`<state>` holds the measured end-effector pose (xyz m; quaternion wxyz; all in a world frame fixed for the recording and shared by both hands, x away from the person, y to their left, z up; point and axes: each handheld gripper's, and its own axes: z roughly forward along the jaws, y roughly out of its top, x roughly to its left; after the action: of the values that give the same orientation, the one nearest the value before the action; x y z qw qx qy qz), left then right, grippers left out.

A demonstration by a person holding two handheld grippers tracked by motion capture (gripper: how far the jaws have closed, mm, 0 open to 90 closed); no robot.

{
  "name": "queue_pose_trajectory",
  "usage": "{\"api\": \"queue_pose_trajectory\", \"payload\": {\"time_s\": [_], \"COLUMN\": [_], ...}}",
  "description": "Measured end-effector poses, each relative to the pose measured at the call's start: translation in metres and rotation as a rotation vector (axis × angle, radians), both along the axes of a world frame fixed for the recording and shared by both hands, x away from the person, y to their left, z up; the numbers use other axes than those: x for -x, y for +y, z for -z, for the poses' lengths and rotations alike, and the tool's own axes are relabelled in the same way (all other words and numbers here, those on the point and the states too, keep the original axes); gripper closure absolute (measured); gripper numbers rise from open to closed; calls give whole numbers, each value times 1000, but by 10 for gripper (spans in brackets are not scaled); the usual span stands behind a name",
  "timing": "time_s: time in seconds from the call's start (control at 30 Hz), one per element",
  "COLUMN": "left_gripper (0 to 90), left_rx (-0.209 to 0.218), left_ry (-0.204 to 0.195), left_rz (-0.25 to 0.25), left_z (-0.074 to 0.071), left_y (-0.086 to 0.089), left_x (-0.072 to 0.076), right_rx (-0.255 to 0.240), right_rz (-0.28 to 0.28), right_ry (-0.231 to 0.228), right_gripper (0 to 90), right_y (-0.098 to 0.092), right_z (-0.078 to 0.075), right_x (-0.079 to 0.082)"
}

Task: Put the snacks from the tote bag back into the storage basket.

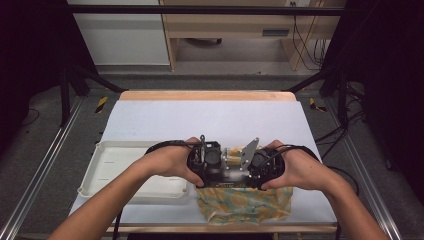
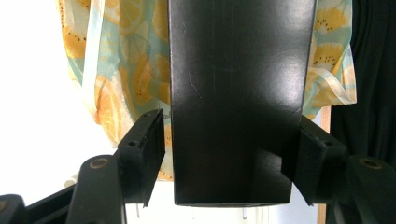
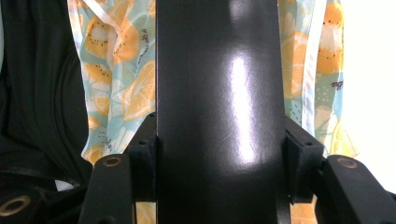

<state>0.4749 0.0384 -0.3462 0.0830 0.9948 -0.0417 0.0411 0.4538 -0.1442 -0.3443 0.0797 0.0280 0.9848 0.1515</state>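
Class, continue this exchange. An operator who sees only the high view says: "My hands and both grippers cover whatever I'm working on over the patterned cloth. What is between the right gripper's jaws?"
Observer: The right gripper has a glossy black flat-sided box between its jaws, with both pads pressed on its sides.
Operator: And the left gripper?
Observer: The left gripper straddles the box too, but one pad stands just off it, with a sliver of cloth showing in the gap.
Operator: Anything behind the box?
Observer: The teal and yellow citrus-print cloth, with a pale ribbon running down it.
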Motion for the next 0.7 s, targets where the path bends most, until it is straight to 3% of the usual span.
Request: {"api": "queue_pose_trajectory", "payload": {"time_s": [0.27,0.7], "left_gripper": [419,434], "left_rx": [-16,-8], "left_ry": [9,-23], "left_rz": [11,4], "left_z": [2,-2], "left_y": [-2,-2], "left_x": [1,0], "right_rx": [2,-9], "right_rz": [-1,17], "right_ry": [2,-8], "right_gripper": [433,423], "right_y": [0,-1], "right_z": [0,-1], "right_x": [0,-1]}}
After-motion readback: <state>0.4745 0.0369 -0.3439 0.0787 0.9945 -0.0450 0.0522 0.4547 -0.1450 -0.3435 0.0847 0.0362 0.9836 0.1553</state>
